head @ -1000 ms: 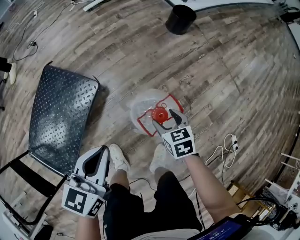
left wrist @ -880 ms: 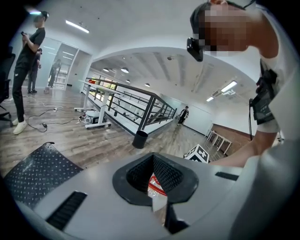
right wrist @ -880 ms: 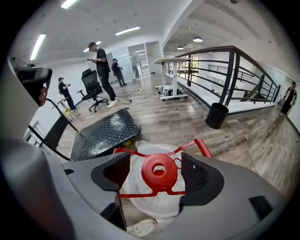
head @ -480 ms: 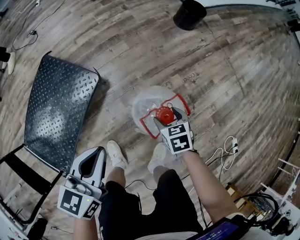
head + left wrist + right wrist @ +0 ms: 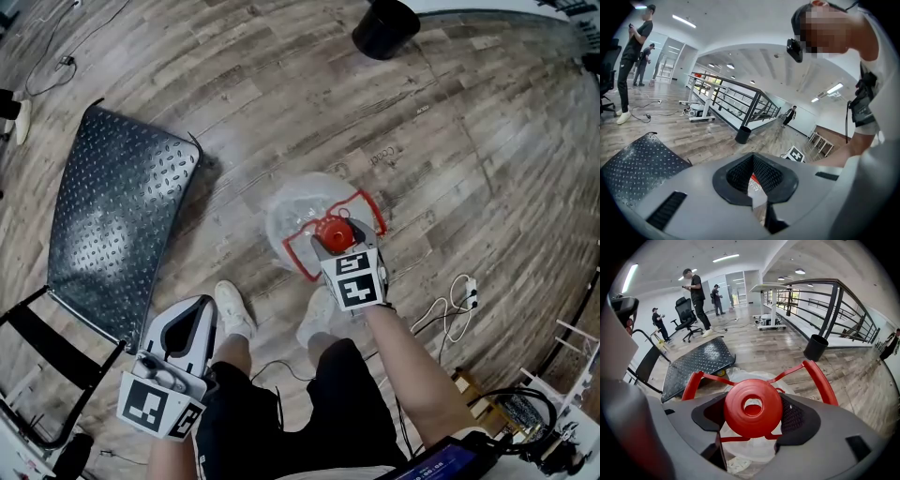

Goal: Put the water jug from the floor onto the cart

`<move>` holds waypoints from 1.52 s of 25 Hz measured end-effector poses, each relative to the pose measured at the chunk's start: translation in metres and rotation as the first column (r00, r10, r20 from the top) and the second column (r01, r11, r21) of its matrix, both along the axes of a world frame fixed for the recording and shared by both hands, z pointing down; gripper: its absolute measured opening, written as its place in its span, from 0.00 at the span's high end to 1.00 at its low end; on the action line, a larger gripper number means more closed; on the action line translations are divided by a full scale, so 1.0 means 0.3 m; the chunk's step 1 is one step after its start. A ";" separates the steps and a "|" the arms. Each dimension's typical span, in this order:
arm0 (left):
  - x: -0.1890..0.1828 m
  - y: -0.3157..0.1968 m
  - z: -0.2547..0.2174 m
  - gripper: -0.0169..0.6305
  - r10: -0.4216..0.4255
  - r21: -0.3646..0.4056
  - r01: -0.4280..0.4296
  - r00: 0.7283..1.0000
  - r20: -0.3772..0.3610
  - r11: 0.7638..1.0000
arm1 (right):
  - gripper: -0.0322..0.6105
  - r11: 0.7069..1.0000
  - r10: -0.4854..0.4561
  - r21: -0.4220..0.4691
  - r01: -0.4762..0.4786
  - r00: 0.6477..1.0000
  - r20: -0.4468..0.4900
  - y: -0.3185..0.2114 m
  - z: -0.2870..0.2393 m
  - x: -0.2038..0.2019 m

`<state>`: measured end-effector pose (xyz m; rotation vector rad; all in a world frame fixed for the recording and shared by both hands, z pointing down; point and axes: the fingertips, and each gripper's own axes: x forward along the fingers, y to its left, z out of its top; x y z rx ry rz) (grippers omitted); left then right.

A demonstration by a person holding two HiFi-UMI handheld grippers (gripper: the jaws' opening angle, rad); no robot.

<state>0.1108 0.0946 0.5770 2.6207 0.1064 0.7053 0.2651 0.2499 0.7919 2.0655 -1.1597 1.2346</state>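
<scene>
**Head view.** The water jug [image 5: 291,211] stands upright on the floor just ahead of your feet, with its long axis vertical and its red cap [image 5: 335,229] facing up. Your right gripper [image 5: 339,246] sits directly over that cap and points steeply down along the jug's axis. It is much the nearer hand. Your left gripper [image 5: 202,309] hangs low beside your left leg, well apart from the jug. The cart [image 5: 112,216] lies near the jug, on its left.

**Left gripper view.** The jaws are together with nothing between them. Only a sliver of the jug shows beyond them.

**Right gripper view.** The jaws stand wide apart and have just been opening. The cap sits centred between the pads [image 5: 794,416], and neither pad appears to be pressing on it. In my judgement, the grip depends on keeping that centring.
</scene>
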 end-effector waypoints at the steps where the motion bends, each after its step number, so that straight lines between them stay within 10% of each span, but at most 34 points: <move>1: 0.000 0.002 -0.001 0.98 0.000 0.000 0.000 1.000 -0.001 1.000 | 0.46 1.000 0.001 0.001 -0.001 1.000 -0.002 0.000 -0.003 0.001; 13: -0.014 -0.012 -0.019 0.98 -0.028 0.007 0.028 1.000 -0.002 1.000 | 0.46 0.999 0.020 0.033 -0.018 0.999 -0.040 0.017 -0.084 0.008; 38: -0.198 -0.170 -0.498 0.98 -0.174 0.013 0.178 0.970 -0.167 0.984 | 0.46 0.996 -0.062 0.054 0.068 0.992 -0.110 -0.073 -0.917 -0.161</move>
